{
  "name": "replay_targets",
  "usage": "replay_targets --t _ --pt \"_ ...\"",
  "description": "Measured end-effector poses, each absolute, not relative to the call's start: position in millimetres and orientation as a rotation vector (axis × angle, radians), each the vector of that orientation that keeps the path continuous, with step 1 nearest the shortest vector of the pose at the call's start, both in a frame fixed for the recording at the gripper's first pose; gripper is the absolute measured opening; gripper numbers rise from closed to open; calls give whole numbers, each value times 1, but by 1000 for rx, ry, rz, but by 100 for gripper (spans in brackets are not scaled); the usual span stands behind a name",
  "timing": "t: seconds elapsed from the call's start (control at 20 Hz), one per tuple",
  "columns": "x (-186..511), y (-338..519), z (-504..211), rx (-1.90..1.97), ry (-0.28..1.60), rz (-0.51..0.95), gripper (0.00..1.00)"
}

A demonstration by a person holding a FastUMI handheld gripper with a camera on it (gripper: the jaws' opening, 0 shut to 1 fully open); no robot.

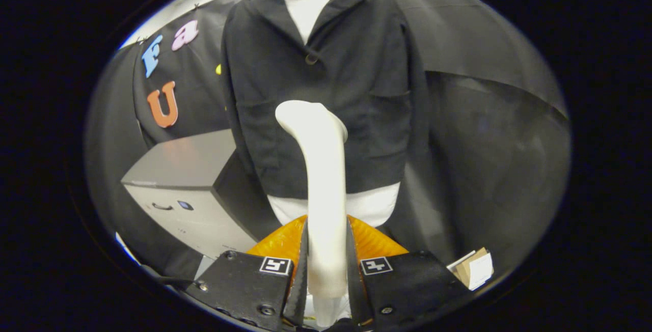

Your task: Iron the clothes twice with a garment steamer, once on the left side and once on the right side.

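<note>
Test booth: black cloth wall (473, 42) (grey cabinet (178, 179) beside).

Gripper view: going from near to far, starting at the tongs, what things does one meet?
Tongs shut on the white garment steamer → steamer head → dark jacket hanging over a white shirt → black booth wall.

no readable text; square markers on hand-held gripper (326, 271) fingers.
</note>
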State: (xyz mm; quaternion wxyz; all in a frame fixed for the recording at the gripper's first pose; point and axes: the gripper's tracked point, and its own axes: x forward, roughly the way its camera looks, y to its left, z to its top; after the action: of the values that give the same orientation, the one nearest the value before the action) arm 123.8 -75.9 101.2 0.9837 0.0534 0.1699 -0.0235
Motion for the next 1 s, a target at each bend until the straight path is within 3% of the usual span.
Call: replay_targets --t 0.75,1.0 --pt "145 -172 319 252 -55 -141 36" --pt "173 -166 344 234 -84 -160 37"
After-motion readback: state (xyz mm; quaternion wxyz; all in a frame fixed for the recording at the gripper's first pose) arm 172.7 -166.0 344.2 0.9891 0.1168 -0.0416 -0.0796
